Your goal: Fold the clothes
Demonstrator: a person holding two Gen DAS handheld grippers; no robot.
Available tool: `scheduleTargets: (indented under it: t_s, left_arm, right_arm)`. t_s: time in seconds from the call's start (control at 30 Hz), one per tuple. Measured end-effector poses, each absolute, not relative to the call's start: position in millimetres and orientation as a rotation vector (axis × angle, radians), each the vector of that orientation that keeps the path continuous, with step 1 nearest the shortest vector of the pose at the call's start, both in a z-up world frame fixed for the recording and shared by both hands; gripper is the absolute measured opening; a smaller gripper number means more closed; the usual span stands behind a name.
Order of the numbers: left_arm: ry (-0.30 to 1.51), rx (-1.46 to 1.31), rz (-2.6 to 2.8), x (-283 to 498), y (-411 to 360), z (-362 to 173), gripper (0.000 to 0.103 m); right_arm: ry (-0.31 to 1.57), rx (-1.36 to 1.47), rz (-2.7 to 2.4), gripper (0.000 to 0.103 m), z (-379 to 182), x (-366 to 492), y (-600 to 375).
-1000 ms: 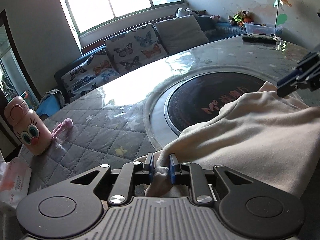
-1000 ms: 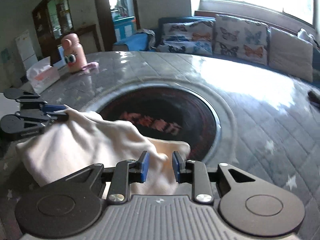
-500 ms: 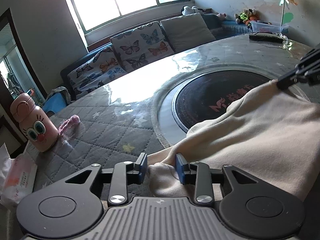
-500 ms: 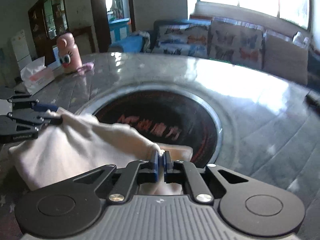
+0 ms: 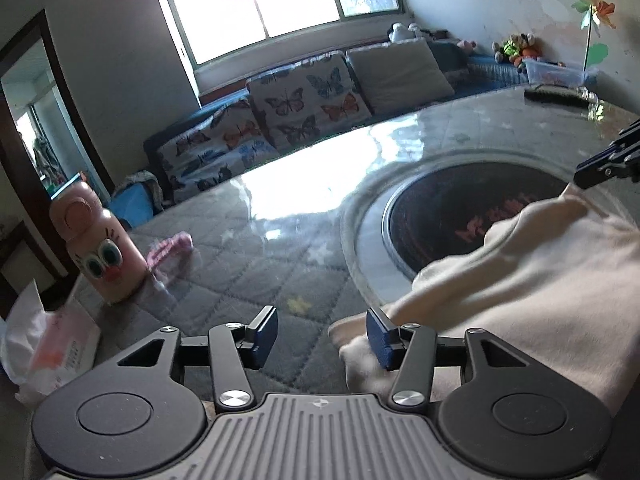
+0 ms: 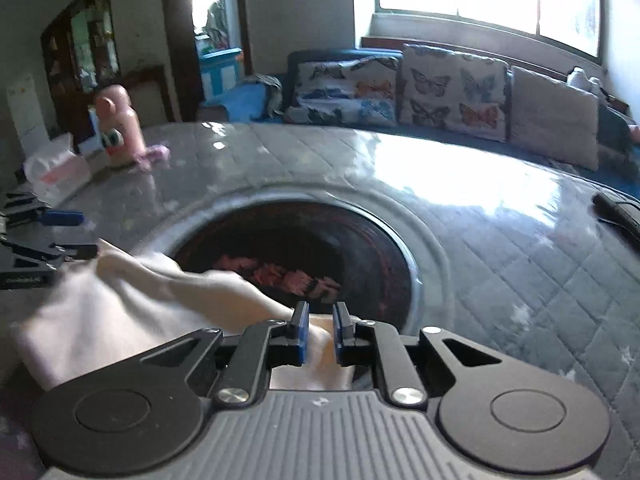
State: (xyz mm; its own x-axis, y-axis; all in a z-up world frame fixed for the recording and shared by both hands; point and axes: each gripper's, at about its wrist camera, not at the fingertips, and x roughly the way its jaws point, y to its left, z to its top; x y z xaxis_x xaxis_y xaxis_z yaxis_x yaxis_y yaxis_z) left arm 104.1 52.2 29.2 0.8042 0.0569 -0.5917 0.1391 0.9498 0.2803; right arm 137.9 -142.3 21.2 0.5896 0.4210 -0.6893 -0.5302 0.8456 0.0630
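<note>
Gripping cream garment (image 6: 132, 304): right gripper (image 6: 320, 330); left gripper (image 5: 322, 330) fingers apart; hob lettering unreadable.

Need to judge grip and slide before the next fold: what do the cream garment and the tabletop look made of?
Cream garment: looks like soft, thick matte knit or fleece; fuzzy edge, rounded folds. Tabletop: quilted grey fabric apparently under a clear glossy sheet, glass or plastic; window glare on it.
</note>
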Motion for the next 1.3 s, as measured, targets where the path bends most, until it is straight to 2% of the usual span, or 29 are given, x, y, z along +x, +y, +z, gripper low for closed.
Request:
scheduleTargets:
  t_s: [0.03, 0.27, 0.77, 0.83, 1.3]
  left_arm:
    - [0.629, 0.319, -0.049, 103.0, 50.9, 32.1, 0.052]
    - [0.626, 0.261, -0.15, 99.0, 36.5, 42.5, 0.021]
    - [0.726, 0.223, -0.239, 132.4, 13.8, 13.0, 0.022]
    - [0.725, 0.225, -0.238, 131.3, 13.8, 13.2, 0.022]
    - [0.722, 0.221, -0.238, 133.2, 13.7, 10.5, 0.022]
  right_arm:
    - [0.76, -0.158, 0.571, 0.011, 21.4, 137.5, -138.2]
    - [0.766, -0.174, 0.674, 0.011, 22.5, 135.1, -110.1]
    - [0.78, -0.152, 0.655, 0.012, 12.0, 148.3, -97.0]
    - [0.77, -0.158, 0.657, 0.015, 14.8, 145.8, -96.8]
    - [0.724, -0.272, 0.87, 0.017, 21.1, 86.4, -60.5]
